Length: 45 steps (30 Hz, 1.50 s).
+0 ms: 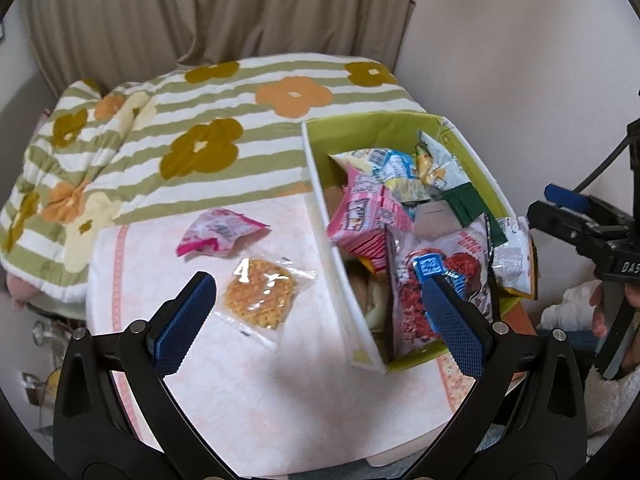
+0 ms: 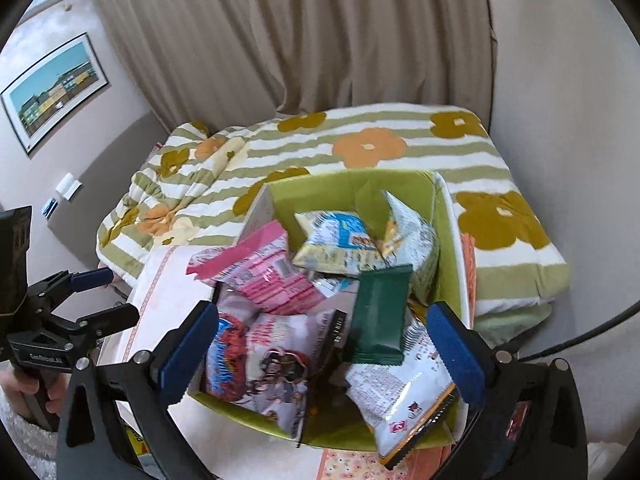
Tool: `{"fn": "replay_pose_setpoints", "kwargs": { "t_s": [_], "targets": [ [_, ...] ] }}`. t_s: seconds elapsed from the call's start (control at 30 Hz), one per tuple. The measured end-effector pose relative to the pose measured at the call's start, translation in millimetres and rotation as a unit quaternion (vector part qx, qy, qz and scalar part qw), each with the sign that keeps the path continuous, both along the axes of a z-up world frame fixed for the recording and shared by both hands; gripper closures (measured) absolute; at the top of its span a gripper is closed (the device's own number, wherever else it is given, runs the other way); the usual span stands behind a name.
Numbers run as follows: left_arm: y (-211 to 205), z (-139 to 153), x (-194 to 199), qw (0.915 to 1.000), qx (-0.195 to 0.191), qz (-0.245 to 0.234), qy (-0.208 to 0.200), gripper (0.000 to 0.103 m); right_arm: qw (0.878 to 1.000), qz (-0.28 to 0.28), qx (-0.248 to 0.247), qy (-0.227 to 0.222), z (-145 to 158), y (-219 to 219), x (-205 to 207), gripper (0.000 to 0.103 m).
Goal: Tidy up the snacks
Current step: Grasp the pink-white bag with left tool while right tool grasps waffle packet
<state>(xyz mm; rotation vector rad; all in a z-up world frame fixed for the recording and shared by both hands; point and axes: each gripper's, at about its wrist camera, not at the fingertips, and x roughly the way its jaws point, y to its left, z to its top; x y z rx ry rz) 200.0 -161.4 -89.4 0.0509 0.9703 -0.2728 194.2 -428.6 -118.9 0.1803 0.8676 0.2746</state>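
- Left claw (image 1: 316, 316) is spread wide with nothing between its pads, hanging over the pale pink-patterned surface (image 1: 248, 400); you have room to come down square on one loose packet.
- Right claw (image 2: 324, 352) is spread just as wide and empty, above the near end of the green box (image 2: 448, 216); keep it out of the left's way.
- Nearest to your left claw lies the clear-wrapped waffle snack (image 1: 258, 298), flat on the surface just beside the box wall. Pinch it by the wrapper's edge (flat film slips easily), not the brittle middle.
- Beyond it sits the pink packet (image 1: 218, 236), crumpled and easier to catch.
- Box contents are heaped above the rim, the dark green packet (image 2: 378, 316) on top; I'd judge a drop near the far end safest.
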Motion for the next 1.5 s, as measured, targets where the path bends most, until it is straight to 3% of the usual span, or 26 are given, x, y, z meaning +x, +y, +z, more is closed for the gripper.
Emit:
{"fn": "replay_pose_setpoints", "kwargs": {
  "t_s": [0.27,0.47,0.6,0.77,0.93,1.17,1.5],
  "targets": [
    [42,12,-15,0.9992,0.001,0.034,-0.023,0.001,0.999,0.023,-0.011,-0.036,22,35,-13,0.0],
    [95,22,2,0.9981,0.0,0.046,-0.041,0.001,0.998,0.029,-0.01,-0.046,34,77,-13,0.0],
    [125,21,23,0.9988,-0.001,0.032,-0.039,0.001,0.999,0.019,0.0,-0.036,30,116,-3,0.0],
    [158,10,61,0.9998,0.003,-0.018,-0.007,0.001,1.0,-0.019,0.014,-0.018,18,163,11,0.0],
    [171,-9,97,0.9965,0.009,-0.079,0.023,0.001,0.997,-0.079,0.016,0.005,-3,213,21,0.0],
    [163,-51,148,0.9854,0.016,-0.156,0.066,0.001,0.986,-0.158,0.006,0.051,-52,263,26,0.0],
    [122,-133,197,0.97,0.011,-0.196,0.143,0.001,0.957,-0.272,-0.019,0.099,-139,272,34,0.0]
  ]
}}
